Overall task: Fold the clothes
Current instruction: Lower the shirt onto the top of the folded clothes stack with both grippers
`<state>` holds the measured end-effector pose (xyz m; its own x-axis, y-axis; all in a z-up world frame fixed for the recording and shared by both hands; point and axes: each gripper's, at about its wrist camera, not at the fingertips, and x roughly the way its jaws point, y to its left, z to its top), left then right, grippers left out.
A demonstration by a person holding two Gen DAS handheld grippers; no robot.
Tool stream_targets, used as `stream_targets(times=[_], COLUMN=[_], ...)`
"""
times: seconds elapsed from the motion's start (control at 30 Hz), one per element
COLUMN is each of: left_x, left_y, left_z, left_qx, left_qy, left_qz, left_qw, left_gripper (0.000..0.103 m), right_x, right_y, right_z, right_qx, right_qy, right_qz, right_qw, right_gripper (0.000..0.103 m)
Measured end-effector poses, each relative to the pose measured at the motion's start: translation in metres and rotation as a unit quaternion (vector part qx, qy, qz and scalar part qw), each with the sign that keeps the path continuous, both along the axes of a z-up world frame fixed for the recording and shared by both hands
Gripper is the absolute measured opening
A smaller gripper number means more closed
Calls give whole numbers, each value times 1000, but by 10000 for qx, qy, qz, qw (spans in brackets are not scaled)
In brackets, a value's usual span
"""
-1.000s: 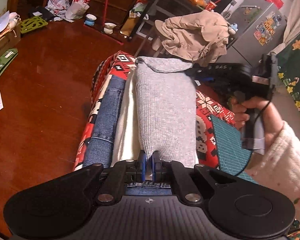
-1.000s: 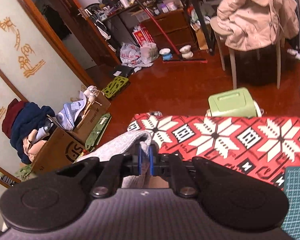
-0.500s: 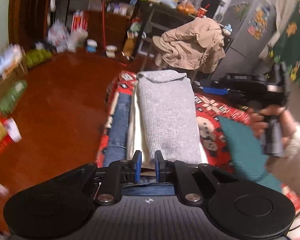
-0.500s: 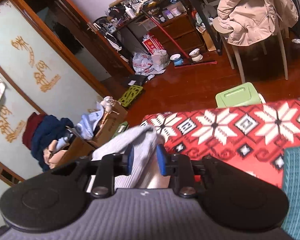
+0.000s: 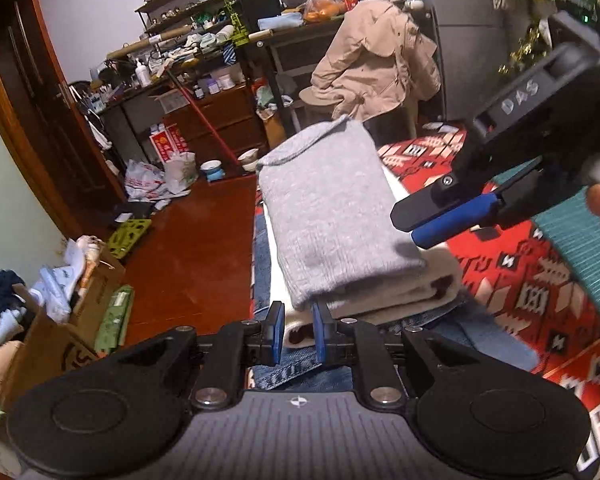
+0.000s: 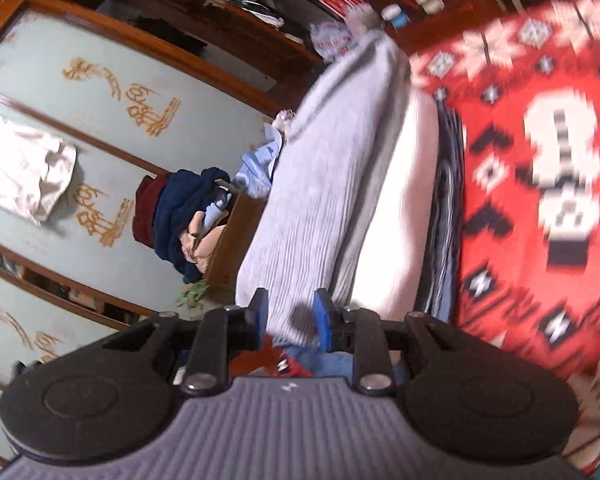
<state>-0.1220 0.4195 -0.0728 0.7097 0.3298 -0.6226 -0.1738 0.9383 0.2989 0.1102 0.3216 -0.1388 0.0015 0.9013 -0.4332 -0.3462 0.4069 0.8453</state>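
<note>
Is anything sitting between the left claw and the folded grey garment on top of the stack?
Nothing visible. The open left claw sits just short of the grey garment; only the cream layer beneath shows through the gap.

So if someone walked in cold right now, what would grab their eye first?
Probably the folded grey knit sweater lying on top of a cream garment and blue jeans, stacked at the edge of the red patterned blanket. Next, both open grippers: left gripper at the stack's near end, right gripper around the sweater's edge.
</note>
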Motion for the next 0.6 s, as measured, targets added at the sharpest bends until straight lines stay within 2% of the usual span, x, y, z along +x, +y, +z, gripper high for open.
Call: stream_targets(times=[0.17,0.43,0.47,0.5,0.53,0.6], left_x=[2,3,4,4,3,1], left_y=[-4,-8,-8,-7,-8,-9], left_z=[-5,-4,-5,-6,-6,-6], left_qx=[217,275,299,300,288,328], left_qy=[-27,-178,-176,-182,-193,-250], left_qz=[8,45,46,41,28,24], left_qw=[9998,9995,9994,9994,9994,9991], left_gripper=[16,16,15,10,5,4], right_x=[-10,-18,-19,-20,-21,-22], right_y=[1,4,4,5,5,-1], right_z=[-16,-33,-35,-38,-40,-33], right_qx=[13,-4,-6,-9,-11,-22], right_qy=[281,458,479,500,522,378], right_qz=[-126,-239,-253,-267,-281,-316], right_qw=[9995,9987,9985,9984,9982,9988], right_gripper=[28,28,18,7,4,4])
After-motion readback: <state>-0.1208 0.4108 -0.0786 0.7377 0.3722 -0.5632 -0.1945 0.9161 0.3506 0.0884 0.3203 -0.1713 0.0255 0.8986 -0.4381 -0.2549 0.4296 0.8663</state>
